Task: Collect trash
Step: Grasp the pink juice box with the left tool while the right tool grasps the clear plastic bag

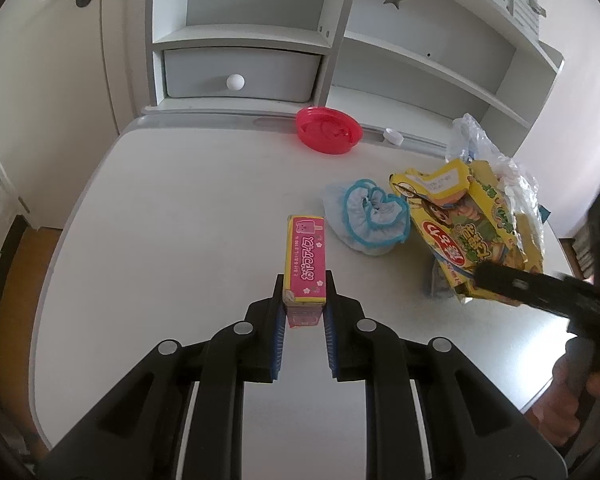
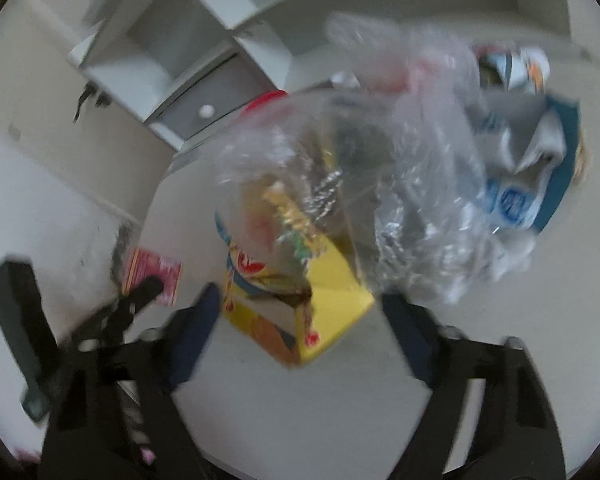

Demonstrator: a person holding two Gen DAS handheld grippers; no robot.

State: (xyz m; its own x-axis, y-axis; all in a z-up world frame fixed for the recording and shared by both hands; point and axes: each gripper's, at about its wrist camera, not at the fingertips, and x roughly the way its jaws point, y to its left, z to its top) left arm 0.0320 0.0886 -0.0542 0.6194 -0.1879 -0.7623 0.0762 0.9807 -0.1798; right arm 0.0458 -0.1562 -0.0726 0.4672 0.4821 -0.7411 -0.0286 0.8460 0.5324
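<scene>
The pink box (image 1: 305,259) lies on the bench (image 1: 180,208), its near end clamped in the left gripper (image 1: 305,296) jaws. Beside it, uncollected: blue shoe cover (image 1: 366,220), yellow wrappers (image 1: 472,232), red lid (image 1: 328,130). Right gripper (image 2: 300,320) jaws spread wide before a plastic bag (image 2: 380,160); blur hides any contact.

Pink carton (image 1: 305,261), yellow wrappers (image 1: 470,232) on desk.
</scene>
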